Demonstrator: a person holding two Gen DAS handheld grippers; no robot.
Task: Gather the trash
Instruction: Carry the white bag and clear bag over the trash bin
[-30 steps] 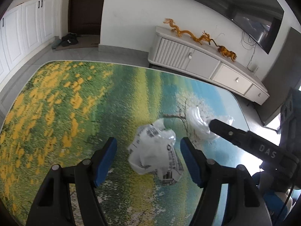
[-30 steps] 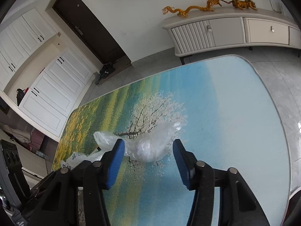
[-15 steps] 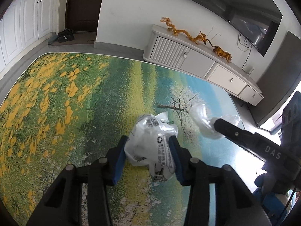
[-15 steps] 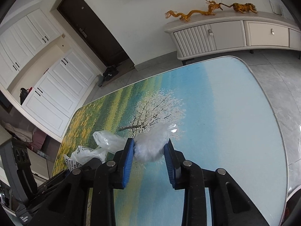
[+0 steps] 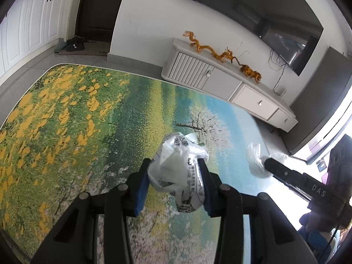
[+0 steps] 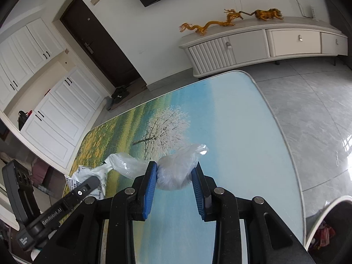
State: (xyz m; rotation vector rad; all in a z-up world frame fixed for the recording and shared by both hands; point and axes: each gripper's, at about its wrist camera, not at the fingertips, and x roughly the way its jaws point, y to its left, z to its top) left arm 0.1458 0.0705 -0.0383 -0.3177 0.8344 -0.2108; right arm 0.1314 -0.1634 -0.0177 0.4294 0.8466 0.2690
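Two pieces of trash are in your grip, one per hand, both lifted over the table (image 5: 92, 118) with the painted landscape top. Starting at your left: your left gripper (image 5: 175, 183) is clamped on a crumpled white printed bag (image 5: 178, 171), its blue pads (image 5: 140, 194) pressing in from both sides, the bag bulging above the fingertips and hanging a little below them over the green and blossom part of the picture. Whether its lowest fold touches the tabletop, you cannot tell from here. Moving right, your right gripper (image 6: 175, 183) is closed on a clear plastic bag (image 6: 178, 168), squeezed into a wad between the pads, with a loose tail (image 6: 126, 164) trailing off to the left toward the printed bag (image 6: 88, 176). It sits over the pale blue end of the table (image 6: 253, 132), near the rounded edge. From the left camera you see the same clear wad (image 5: 255, 161) at the tip of your right tool. Farther right, against the wall, a low white sideboard (image 6: 275, 44) carries a golden dragon ornament (image 6: 209, 25).
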